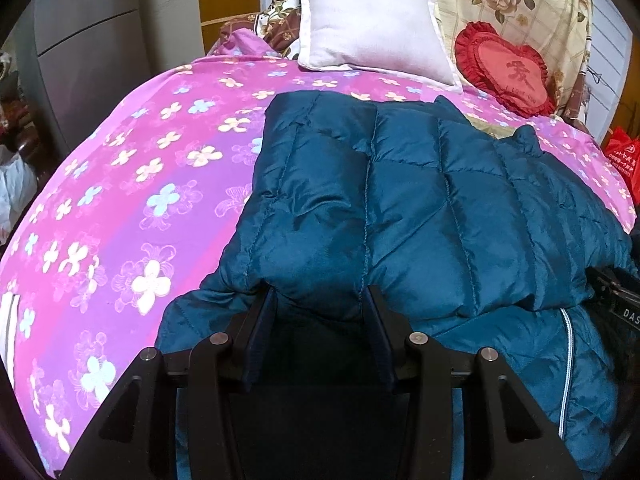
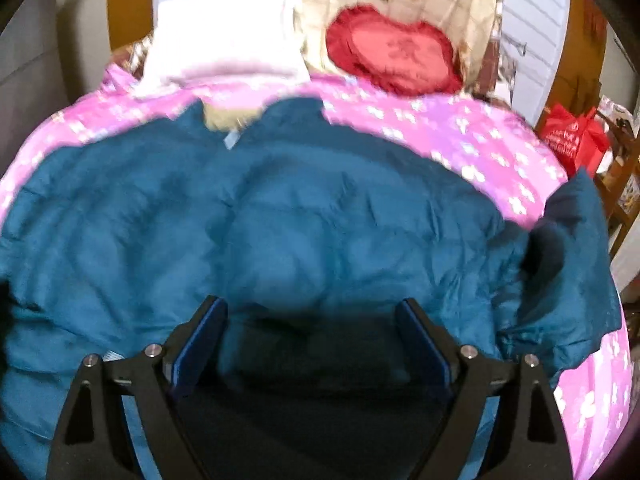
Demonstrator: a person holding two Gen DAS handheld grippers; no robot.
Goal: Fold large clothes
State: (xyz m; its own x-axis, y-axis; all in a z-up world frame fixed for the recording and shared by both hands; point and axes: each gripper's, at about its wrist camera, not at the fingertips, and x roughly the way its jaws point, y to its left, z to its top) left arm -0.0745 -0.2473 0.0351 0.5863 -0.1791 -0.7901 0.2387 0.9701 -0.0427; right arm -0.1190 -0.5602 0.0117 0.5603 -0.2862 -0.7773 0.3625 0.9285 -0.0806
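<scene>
Jacket: a teal quilted jacket (image 1: pixel 420 208) lies spread on the bed's pink flowered sheet (image 1: pixel 132 184), one side folded over the body.
Left gripper (image 1: pixel 320 296): partly closed – its pads pinch the near edge of the folded layer.
Right gripper (image 2: pixel 310 308): jaws wide apart above the jacket (image 2: pixel 280 216), nothing between the pads – the view is blurred.
Head of bed: a white pillow (image 1: pixel 372 28) beside a red heart cushion (image 1: pixel 508 68).
</scene>
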